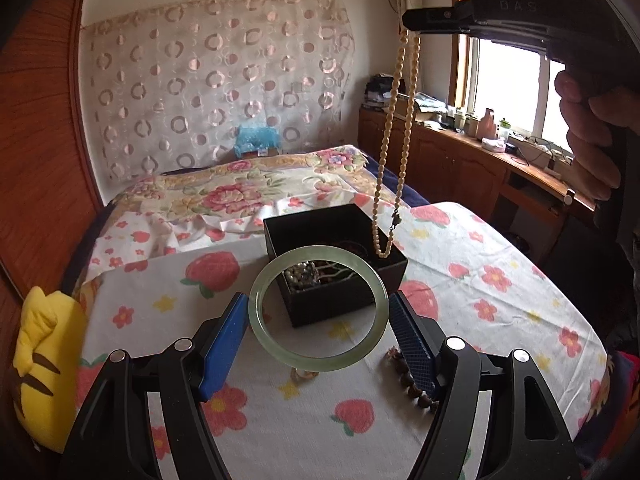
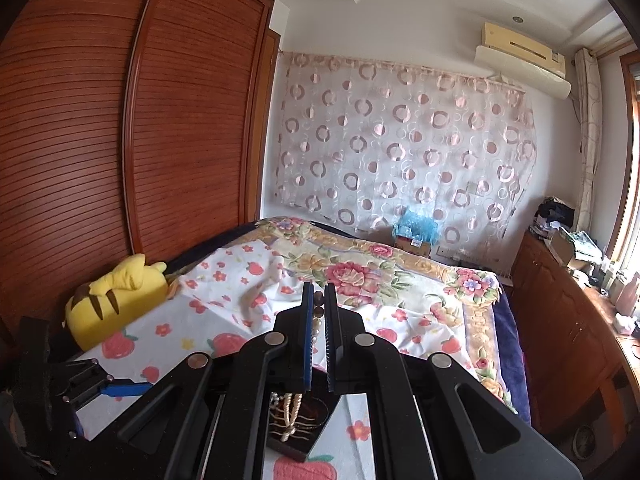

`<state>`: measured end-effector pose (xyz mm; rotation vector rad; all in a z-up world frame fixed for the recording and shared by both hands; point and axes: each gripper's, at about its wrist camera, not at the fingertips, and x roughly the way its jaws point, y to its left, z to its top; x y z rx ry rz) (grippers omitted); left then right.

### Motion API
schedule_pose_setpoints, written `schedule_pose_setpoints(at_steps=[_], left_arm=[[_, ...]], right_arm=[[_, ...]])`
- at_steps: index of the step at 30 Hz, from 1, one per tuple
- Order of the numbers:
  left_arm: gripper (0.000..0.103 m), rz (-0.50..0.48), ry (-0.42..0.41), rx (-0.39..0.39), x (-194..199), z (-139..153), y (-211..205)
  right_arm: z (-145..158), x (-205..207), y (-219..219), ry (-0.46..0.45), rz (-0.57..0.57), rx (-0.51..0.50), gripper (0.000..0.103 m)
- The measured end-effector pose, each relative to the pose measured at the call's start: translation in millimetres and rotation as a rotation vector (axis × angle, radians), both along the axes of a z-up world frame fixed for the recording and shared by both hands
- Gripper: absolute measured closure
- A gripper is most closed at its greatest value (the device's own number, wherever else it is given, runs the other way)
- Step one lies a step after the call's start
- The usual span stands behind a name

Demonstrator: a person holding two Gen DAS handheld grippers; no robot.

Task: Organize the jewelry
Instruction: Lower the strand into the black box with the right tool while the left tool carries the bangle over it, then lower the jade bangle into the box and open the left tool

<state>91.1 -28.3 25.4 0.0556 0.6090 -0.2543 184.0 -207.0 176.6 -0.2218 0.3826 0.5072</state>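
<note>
My left gripper (image 1: pixel 318 310) is shut on a pale green jade bangle (image 1: pixel 318 308) and holds it just above the table, in front of the open black jewelry box (image 1: pixel 340 240). My right gripper (image 2: pixel 319 300) is shut on a cream bead necklace (image 1: pixel 394 140), high above the box; the loop hangs down with its lower end at the box's right rim. In the right wrist view the necklace (image 2: pixel 291 412) hangs below the fingers over the box (image 2: pixel 304 428). The box holds beads and chains. A brown bead bracelet (image 1: pixel 412 376) and a small ring (image 1: pixel 304 376) lie on the cloth.
The table has a white strawberry-print cloth (image 1: pixel 480 280). A yellow plush toy (image 1: pixel 44 356) sits at its left edge. A bed with a floral blanket (image 1: pixel 248 188) lies behind. A wooden wardrobe (image 2: pixel 120 120) stands left, a cabinet under the window (image 1: pixel 480 160) right.
</note>
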Motion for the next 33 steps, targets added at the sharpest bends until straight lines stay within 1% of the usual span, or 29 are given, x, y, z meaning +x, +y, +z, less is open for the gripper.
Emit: schedule_pose_setpoints(at_steps=[4, 10, 13, 16, 18, 19, 21, 23, 27, 33], left_arm=[[0.034, 0.014, -0.014, 0.000, 8.1, 3.5, 2.8], [0.034, 0.034, -0.026, 0.002, 26.5, 6.4, 4.2], [0.034, 0.042, -0.021, 0.005, 38.6, 4.1, 4.0], [0.034, 0.048, -0.007, 0.012, 51.2, -0.1, 3.0], [0.034, 0.055, 0.007, 0.021, 61.0, -4.0, 2.5], [0.034, 0.057, 0.010, 0.027, 64.9, -4.1, 1.6], [0.034, 0.064, 0.016, 0.038, 70.8, -6.5, 0.8], [0.034, 0.066, 0.024, 0.045, 78.8, -8.5, -0.7], [0.034, 0.068, 0.036, 0.064, 91.3, -13.9, -8.2], [0.034, 0.070, 0.079, 0.091, 120.3, -29.7, -25.1]], right_arm=[[-21.1, 13.9, -2.6, 0.055, -0.011, -0.006, 0.097], [-77.9, 40.7, -4.6, 0.210, -0.001, 0.002, 0.097], [-104.1, 45.3, 0.1, 0.253, 0.012, -0.007, 0.097], [-124.2, 50.5, 0.6, 0.304, 0.019, 0.018, 0.096], [-133.3, 51.9, -0.7, 0.315, 0.008, 0.023, 0.095], [-136.6, 51.1, -1.7, 0.314, 0.001, 0.023, 0.083], [-141.1, 48.1, -8.0, 0.310, -0.001, 0.036, 0.070], [-145.2, 43.5, -15.1, 0.306, -0.003, 0.037, 0.070], [-153.1, 33.9, -33.1, 0.283, -0.023, -0.004, 0.070], [-175.6, 19.2, -63.1, 0.308, -0.054, -0.004, 0.070]])
